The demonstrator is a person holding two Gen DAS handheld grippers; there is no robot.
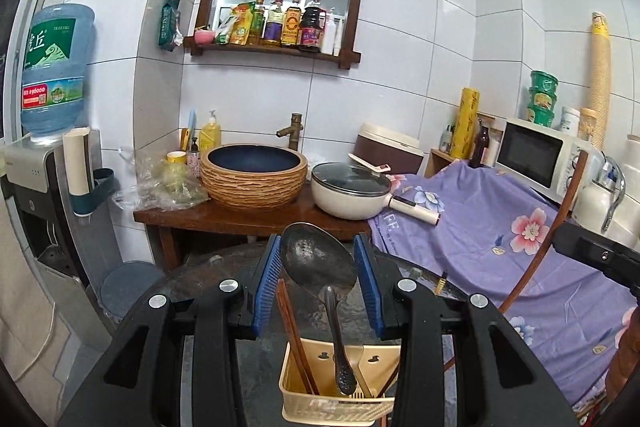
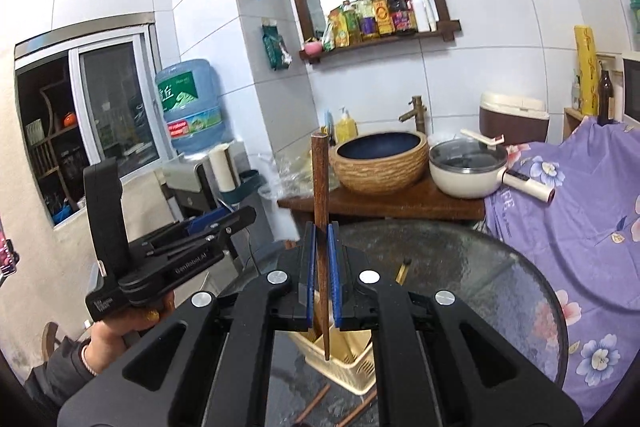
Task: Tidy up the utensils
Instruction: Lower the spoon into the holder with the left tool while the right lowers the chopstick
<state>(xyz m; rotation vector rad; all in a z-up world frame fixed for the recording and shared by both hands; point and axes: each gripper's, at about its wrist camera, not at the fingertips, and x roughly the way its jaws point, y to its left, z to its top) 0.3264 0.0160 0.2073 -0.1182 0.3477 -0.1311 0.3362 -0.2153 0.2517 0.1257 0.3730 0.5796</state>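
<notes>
My left gripper (image 1: 319, 242) is shut on a dark metal slotted spoon (image 1: 316, 263). Its pads press on the edges of the spoon's bowl, and the handle hangs down into a cream plastic utensil basket (image 1: 340, 407). Brown chopsticks (image 1: 296, 339) lean in that basket. My right gripper (image 2: 321, 227) is shut on an upright brown wooden chopstick (image 2: 320, 179), whose lower tip is over the basket (image 2: 352, 371). In the right wrist view the left gripper (image 2: 240, 217) is at the left, side-on in a person's hand (image 2: 120, 331). Part of the right gripper's black body (image 1: 592, 251) shows at the right edge of the left wrist view.
The basket stands on a round glass table (image 2: 460, 267). Loose chopsticks (image 2: 316, 403) lie beside it, and a small brass-coloured item (image 2: 402, 271) lies farther back. Behind are a wooden counter (image 1: 240, 215) with a woven basin (image 1: 254, 175), a lidded pot (image 1: 352, 191), a purple floral cloth (image 1: 500, 247) and a water dispenser (image 1: 48, 163).
</notes>
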